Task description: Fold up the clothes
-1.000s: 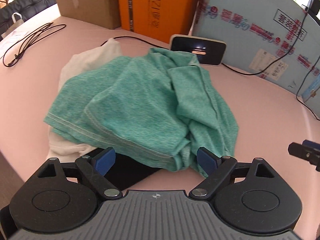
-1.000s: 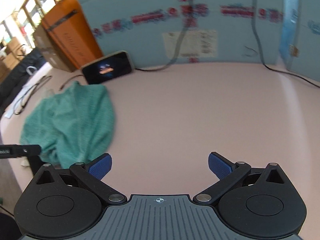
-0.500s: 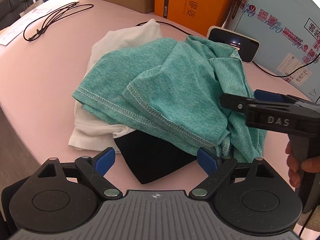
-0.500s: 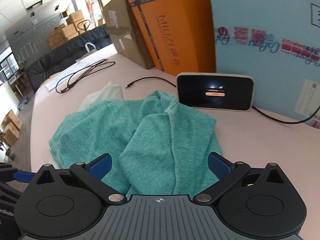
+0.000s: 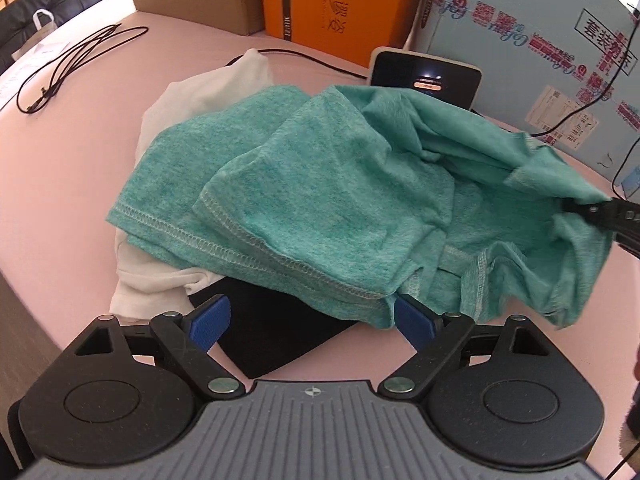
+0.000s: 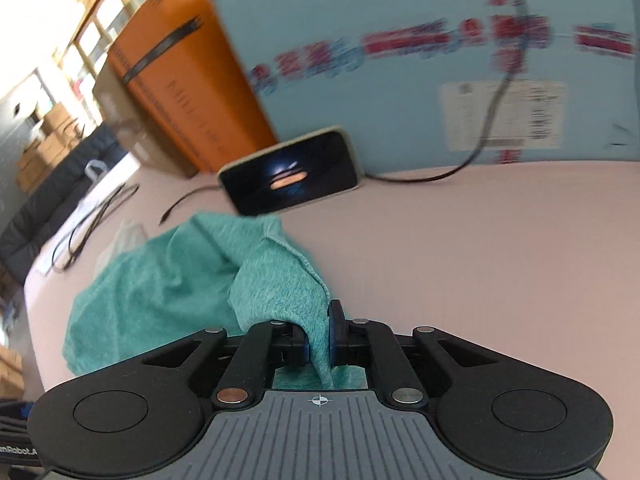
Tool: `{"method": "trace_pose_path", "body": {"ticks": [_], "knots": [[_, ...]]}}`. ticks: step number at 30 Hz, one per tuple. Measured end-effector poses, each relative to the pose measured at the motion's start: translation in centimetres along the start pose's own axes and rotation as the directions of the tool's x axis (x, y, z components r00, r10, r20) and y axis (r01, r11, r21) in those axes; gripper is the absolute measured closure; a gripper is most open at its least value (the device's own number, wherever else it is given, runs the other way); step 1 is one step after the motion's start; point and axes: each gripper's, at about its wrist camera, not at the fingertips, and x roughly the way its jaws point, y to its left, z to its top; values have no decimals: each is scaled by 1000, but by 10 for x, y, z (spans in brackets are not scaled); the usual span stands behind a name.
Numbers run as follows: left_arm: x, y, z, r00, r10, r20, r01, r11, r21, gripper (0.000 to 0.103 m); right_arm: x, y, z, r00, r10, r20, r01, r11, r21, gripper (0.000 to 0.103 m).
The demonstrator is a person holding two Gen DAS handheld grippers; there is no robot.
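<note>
Right wrist view somewhat blurred, right gripper [image 6: 319, 336] jaws just closed, pinching an edge of the teal shirt [image 5: 320, 208] heaped on the pink table [image 5: 60, 152], left gripper [image 5: 312, 320] spread wide, empty, apparently just above a black garment [image 5: 276, 340]

You have three garments piled: one teal [image 5: 320, 200], one white [image 5: 200, 92], one black [image 5: 280, 336]; three boxes [image 5: 340, 0]; one phone [image 5: 426, 76].

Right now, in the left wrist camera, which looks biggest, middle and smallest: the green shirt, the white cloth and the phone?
1. green shirt, by far the largest.
2. white cloth, though the shirt hides much of it.
3. phone, smallest; it lies farther from the camera, which shrinks it, and the shirt covers its lower edge.
</note>
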Motion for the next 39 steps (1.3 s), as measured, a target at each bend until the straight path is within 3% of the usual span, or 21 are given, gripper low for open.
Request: {"method": "trace_pose_path", "body": {"ticks": [4, 9, 13, 17, 20, 24, 26, 28, 30, 34, 35, 37, 39], "knots": [[0, -25, 6, 999, -35, 3, 35, 998, 60, 15, -69, -56, 8, 981, -151, 123, 134, 982, 135, 95], [-2, -68, 14, 996, -90, -3, 90, 983, 159, 15, -159, -116, -5, 917, -356, 178, 310, 920, 241, 95], [3, -108, 7, 989, -144, -34, 148, 955, 259, 15, -217, -143, -29, 841, -521, 146, 472, 839, 272, 95], [3, -147, -9, 980, -191, -58, 199, 913, 356, 15, -247, -180, -51, 770, -635, 68, 572, 733, 367, 88], [2, -172, -22, 973, -216, -76, 228, 883, 410, 15, -262, -193, -64, 764, -642, 60, 560, 706, 434, 84], [1, -197, -37, 969, -226, -101, 247, 848, 469, 15, -271, -199, -74, 763, -643, 70, 555, 707, 439, 58], [1, -204, -42, 969, -223, -109, 248, 836, 489, 14, -275, -202, -77, 760, -645, 77, 553, 705, 444, 53], [3, -211, -45, 969, -217, -116, 246, 832, 497, 13, -277, -204, -79, 770, -633, 79, 539, 712, 450, 51], [4, -215, -47, 970, -210, -121, 242, 833, 497, 12, -276, -205, -79, 805, -588, 77, 497, 740, 452, 51], [3, -224, -50, 972, -199, -123, 234, 830, 507, 12, -251, -199, -76, 934, -353, 58, 292, 847, 443, 51], [2, -225, -51, 973, -197, -122, 231, 828, 510, 12, -241, -193, -73, 953, -297, 53, 248, 870, 426, 51], [1, -226, -53, 975, -190, -118, 224, 828, 515, 11, -219, -178, -66, 977, -209, 37, 180, 911, 370, 43], [0, -222, -54, 977, -181, -114, 213, 834, 509, 11, -195, -164, -53, 988, -156, 19, 143, 943, 300, 33]]}}
